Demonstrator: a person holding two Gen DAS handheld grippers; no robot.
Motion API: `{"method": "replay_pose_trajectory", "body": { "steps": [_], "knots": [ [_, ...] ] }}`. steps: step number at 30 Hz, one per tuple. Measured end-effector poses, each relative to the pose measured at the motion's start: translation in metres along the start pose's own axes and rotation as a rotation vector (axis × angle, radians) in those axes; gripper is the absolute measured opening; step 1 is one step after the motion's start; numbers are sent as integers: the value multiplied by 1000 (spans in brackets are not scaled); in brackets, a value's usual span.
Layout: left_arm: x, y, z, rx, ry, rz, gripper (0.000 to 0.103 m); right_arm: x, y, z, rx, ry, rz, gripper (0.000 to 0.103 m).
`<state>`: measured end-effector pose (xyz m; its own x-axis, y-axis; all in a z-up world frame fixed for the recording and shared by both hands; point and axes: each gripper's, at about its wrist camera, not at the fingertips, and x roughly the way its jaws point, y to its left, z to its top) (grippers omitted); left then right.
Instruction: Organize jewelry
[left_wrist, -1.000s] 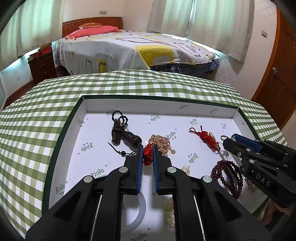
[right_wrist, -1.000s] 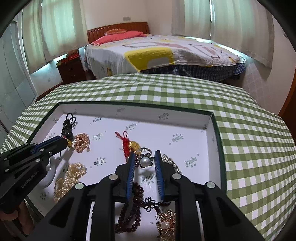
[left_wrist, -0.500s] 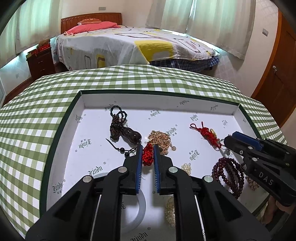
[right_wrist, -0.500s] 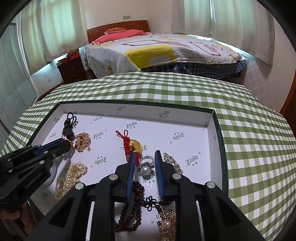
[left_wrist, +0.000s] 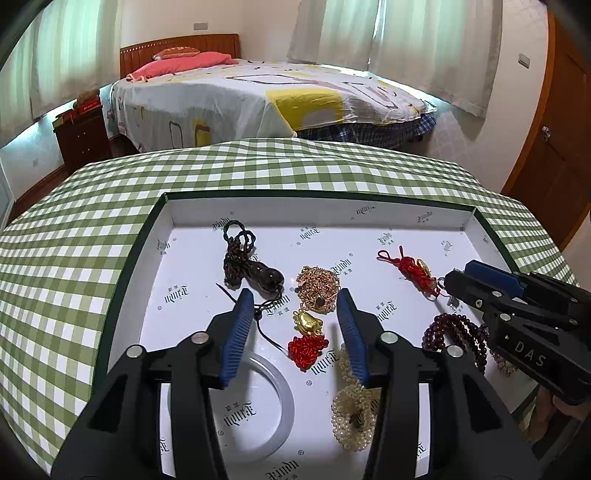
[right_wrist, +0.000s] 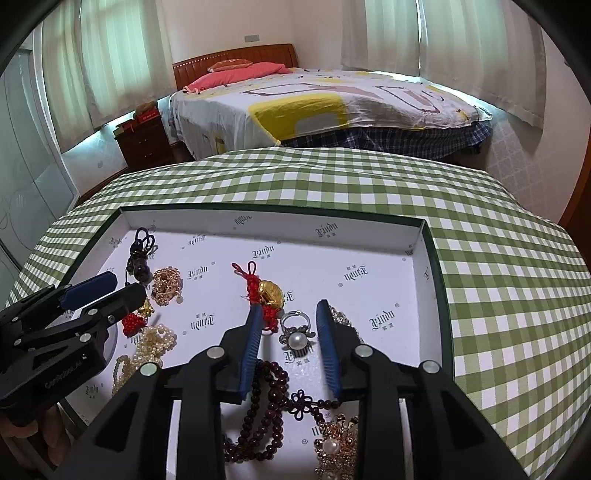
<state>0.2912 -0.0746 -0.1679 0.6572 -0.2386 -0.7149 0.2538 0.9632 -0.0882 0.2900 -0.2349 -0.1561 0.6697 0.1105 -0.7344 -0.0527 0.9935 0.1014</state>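
Both grippers, left gripper (left_wrist: 295, 314) and right gripper (right_wrist: 291, 328), stood open; we should close squarely on the pearl ring (right_wrist: 295, 334) at 12 o'clock

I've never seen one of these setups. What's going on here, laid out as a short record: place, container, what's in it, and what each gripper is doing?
Place: bedroom, table with green checked cloth
Container: shallow white tray with dark green rim
Contents: gold chain, pearl ring, dark red bead bracelet, pearl strand, two red-knot gold charms, dark pendant
Left gripper: open, a red-knot charm lying between its fingers
Right gripper: open, around the pearl ring
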Motion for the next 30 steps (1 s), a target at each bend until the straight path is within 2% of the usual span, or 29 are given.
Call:
{"method": "replay_pose_trajectory", "body": {
  "steps": [2,8,18,30],
  "knots": [
    [-2,0,-1,4,-4,-2,51,-1,0,0,1,-4,0,32],
    [-12,1,-4,5,-26,-7,63,-4,0,-1,4,-14,0,43],
    [-26,1,-5,16,-78,66,89,-12,0,-3,19,-39,-3,73],
    [-39,0,-9,39,-104,121,96,-26,1,-7,26,-62,-40,82]
  ]
}}
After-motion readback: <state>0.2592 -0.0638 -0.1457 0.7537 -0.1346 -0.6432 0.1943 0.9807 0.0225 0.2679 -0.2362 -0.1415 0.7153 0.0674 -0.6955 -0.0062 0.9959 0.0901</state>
